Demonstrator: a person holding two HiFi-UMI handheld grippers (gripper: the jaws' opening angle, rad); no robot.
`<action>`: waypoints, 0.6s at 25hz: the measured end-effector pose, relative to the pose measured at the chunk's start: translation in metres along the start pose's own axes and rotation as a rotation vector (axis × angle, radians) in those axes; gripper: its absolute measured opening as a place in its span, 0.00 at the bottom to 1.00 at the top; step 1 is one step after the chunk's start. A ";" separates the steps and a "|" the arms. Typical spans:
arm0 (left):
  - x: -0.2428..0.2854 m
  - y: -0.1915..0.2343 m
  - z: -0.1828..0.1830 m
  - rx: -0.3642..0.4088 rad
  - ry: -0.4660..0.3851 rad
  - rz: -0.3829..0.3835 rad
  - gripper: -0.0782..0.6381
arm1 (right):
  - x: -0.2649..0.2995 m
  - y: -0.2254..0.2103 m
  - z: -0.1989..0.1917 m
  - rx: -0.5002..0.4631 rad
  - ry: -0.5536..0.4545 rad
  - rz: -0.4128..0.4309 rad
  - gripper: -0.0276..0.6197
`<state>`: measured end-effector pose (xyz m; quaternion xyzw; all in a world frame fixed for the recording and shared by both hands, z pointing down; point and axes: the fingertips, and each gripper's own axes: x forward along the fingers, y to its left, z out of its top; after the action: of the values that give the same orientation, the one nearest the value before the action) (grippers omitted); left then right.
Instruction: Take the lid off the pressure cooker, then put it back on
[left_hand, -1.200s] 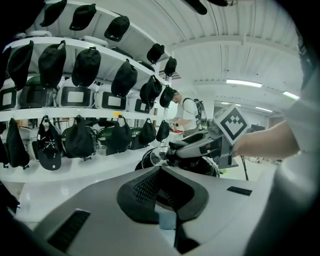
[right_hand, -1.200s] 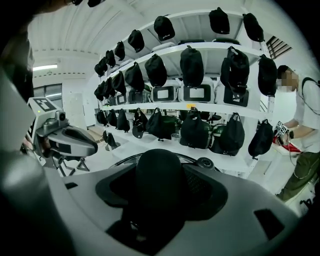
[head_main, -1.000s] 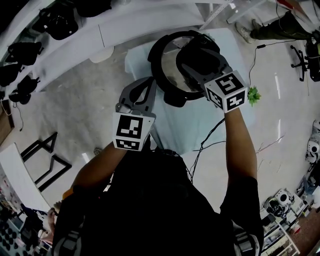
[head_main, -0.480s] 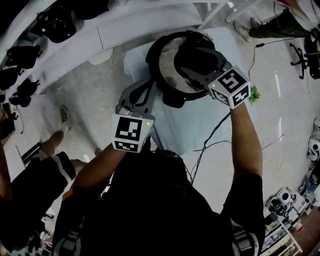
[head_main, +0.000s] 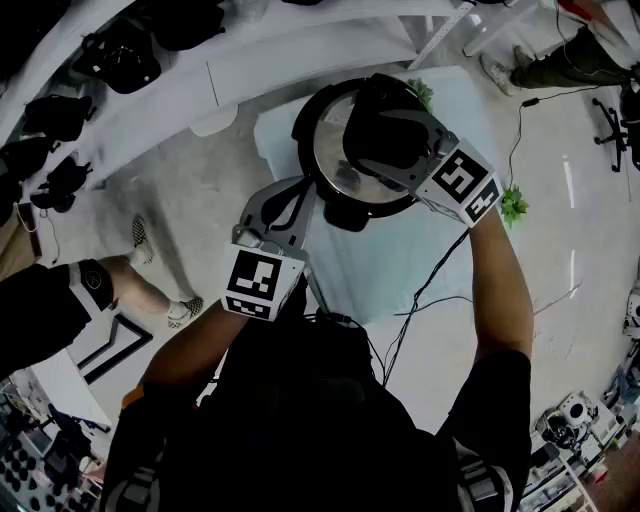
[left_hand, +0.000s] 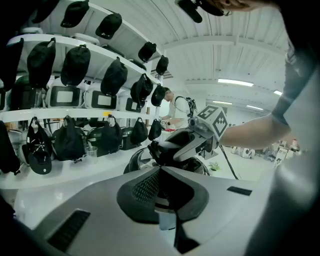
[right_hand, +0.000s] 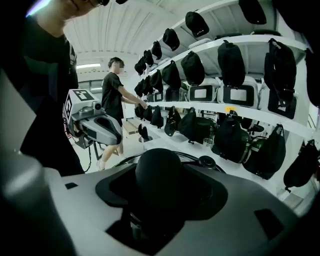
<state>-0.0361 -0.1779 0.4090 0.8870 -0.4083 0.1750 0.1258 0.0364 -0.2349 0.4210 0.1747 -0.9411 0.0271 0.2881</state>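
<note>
Right gripper (head_main: 385, 140) clamps the lid knob (right_hand: 159, 172); left gripper (head_main: 303, 188) jaws together beside pressure cooker (head_main: 308, 125).

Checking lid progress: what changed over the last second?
A bystander's legs have walked in at left. The right gripper, shut on the lid knob, has turned slightly clockwise. The lid stays on the pressure cooker; the left gripper still grips its side.
</note>
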 end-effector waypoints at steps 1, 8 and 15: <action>0.001 -0.001 0.000 0.002 0.003 0.001 0.12 | 0.000 0.000 0.001 -0.002 -0.004 0.006 0.50; 0.006 -0.010 0.003 0.010 0.018 0.015 0.12 | 0.002 -0.001 0.002 0.001 -0.003 -0.003 0.50; -0.001 -0.011 0.013 0.022 0.000 0.035 0.12 | -0.021 0.000 0.011 0.010 -0.002 -0.084 0.50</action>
<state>-0.0261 -0.1750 0.3959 0.8811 -0.4218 0.1819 0.1129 0.0467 -0.2299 0.4006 0.2153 -0.9331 0.0194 0.2872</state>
